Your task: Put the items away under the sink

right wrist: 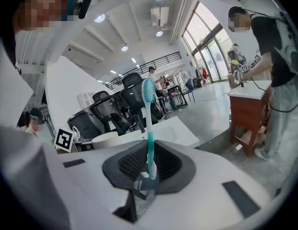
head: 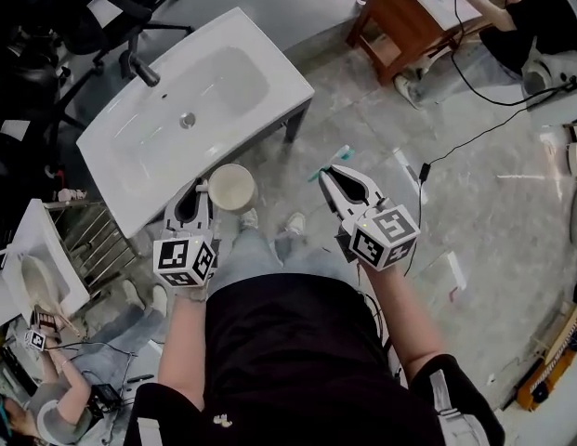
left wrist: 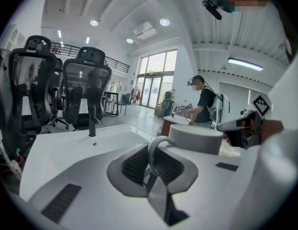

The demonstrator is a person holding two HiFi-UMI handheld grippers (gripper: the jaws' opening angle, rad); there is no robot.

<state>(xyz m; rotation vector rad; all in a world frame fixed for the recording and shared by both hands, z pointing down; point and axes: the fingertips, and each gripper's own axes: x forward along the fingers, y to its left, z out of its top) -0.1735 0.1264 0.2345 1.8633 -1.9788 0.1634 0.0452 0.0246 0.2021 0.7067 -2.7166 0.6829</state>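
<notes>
My left gripper (head: pixel 199 191) is shut on the handle of a cream mug (head: pixel 232 187), which hangs just off the near edge of the white sink (head: pixel 260 82). In the left gripper view the handle loop (left wrist: pixel 156 150) sits between the ribbed pads and the mug body (left wrist: pixel 196 138) lies beyond, right of the jaws. My right gripper (head: pixel 333 173) is shut on a teal toothbrush (head: pixel 331 161), held over the floor right of the sink. The right gripper view shows the toothbrush (right wrist: pixel 149 123) upright, bristle head on top, with the mug (right wrist: pixel 109 139) to its left.
The sink has a black faucet (head: pixel 144 68) and stands on dark legs (head: pixel 294 126). Black office chairs (head: pixel 56 17) crowd behind it. A wire rack (head: pixel 93 240) stands at the left. A wooden table (head: pixel 409 17) with a person is at the back right, and cables (head: pixel 474 137) cross the floor.
</notes>
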